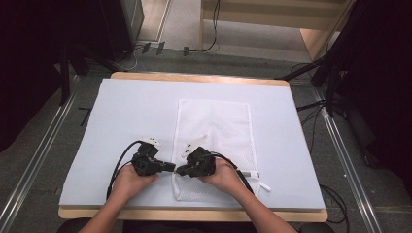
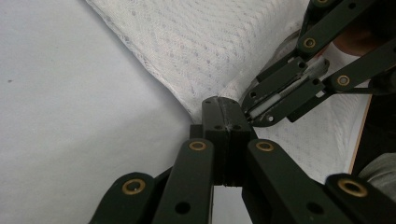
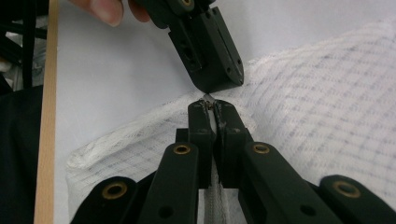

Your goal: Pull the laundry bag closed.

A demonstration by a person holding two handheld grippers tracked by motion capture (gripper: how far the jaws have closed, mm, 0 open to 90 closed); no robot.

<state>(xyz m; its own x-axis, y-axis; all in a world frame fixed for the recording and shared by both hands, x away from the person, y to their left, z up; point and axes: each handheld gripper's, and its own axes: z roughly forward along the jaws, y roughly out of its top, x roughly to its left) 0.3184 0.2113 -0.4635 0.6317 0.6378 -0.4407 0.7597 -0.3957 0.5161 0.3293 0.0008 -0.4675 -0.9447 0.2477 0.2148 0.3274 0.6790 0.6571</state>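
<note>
Mesh laundry bag [image 1: 214, 141] is lying flat on the white-covered worktop [image 1: 126, 121], near its front edge. Left tongs [image 1: 171, 168] are clamping the bag's near-left corner, while right tongs [image 1: 180, 170] are pinching its zipper edge just beside them.

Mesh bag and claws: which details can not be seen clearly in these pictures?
- What the left claw pinches: left gripper view, its own closed jaws cover it.
- Zipper slider of mesh bag: right gripper view, right claw hides it.
- Bag contents: high view, too small.
</note>
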